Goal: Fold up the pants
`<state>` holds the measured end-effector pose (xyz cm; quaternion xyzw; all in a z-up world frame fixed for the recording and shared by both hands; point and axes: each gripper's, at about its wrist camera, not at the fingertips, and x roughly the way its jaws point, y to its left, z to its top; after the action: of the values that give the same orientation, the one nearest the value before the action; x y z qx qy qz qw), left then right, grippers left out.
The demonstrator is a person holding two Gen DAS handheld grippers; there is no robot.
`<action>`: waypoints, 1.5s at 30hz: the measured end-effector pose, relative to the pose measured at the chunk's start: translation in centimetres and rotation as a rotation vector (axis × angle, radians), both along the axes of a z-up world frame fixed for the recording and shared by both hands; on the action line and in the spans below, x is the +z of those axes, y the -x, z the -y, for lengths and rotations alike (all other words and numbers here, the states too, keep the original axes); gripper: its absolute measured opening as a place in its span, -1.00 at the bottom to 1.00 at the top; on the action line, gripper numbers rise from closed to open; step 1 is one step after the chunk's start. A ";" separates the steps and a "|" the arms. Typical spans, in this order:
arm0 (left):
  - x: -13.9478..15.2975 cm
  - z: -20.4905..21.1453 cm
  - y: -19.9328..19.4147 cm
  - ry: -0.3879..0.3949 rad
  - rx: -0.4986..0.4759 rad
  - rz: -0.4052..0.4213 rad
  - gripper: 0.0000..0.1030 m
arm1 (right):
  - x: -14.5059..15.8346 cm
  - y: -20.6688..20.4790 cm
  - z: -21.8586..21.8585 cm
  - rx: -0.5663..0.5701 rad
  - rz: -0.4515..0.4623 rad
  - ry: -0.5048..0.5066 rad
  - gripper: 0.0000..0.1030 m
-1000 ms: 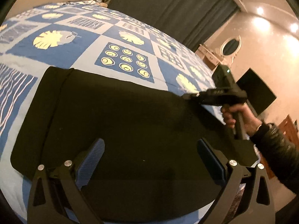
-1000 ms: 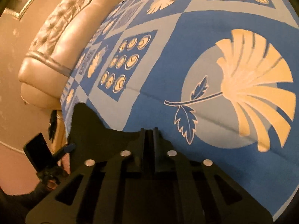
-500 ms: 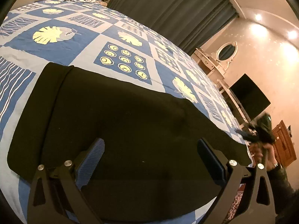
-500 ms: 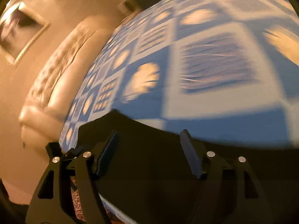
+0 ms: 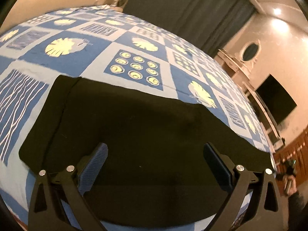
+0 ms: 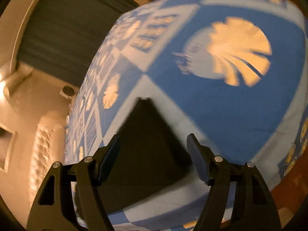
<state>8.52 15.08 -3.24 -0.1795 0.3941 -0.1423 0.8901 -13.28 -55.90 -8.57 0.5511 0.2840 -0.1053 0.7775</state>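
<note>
While black pants point(image 5: 146, 127) lie flat, smooth on bedspread point(image 5: 134, 46), both tongs gape, empty.

I see black pants point(image 5: 138, 127) lying on a bedspread point(image 5: 100, 52) checked in mid blue and pale blue, with cream leaf prints, cream ringed dots and white wavy lines. My grippers are black with blue ribbed pads point(image 5: 92, 171). Behind hang dark grey-green curtains point(image 5: 184, 9) against cream walls point(image 5: 279, 44).
</note>
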 end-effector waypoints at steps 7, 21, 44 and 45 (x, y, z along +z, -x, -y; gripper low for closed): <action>0.7 0.3 0.6 0.036 0.041 0.007 0.91 | -2.8 -0.4 -1.4 0.086 0.103 -0.102 0.49; 1.6 0.2 1.4 0.059 0.047 0.022 0.91 | -3.5 -3.2 -2.7 0.090 0.067 -0.072 -0.51; 3.6 0.9 1.9 0.044 0.015 0.065 0.91 | 14.3 -11.3 -23.4 0.338 0.023 0.497 -0.64; 3.7 1.0 2.0 0.043 0.010 0.068 0.91 | 14.2 -12.3 -24.3 0.352 0.019 0.507 -0.64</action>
<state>6.56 14.09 0.51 -0.1957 0.3597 -0.1520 0.8996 -0.96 -31.59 5.66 0.2831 0.3326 -0.0314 0.8990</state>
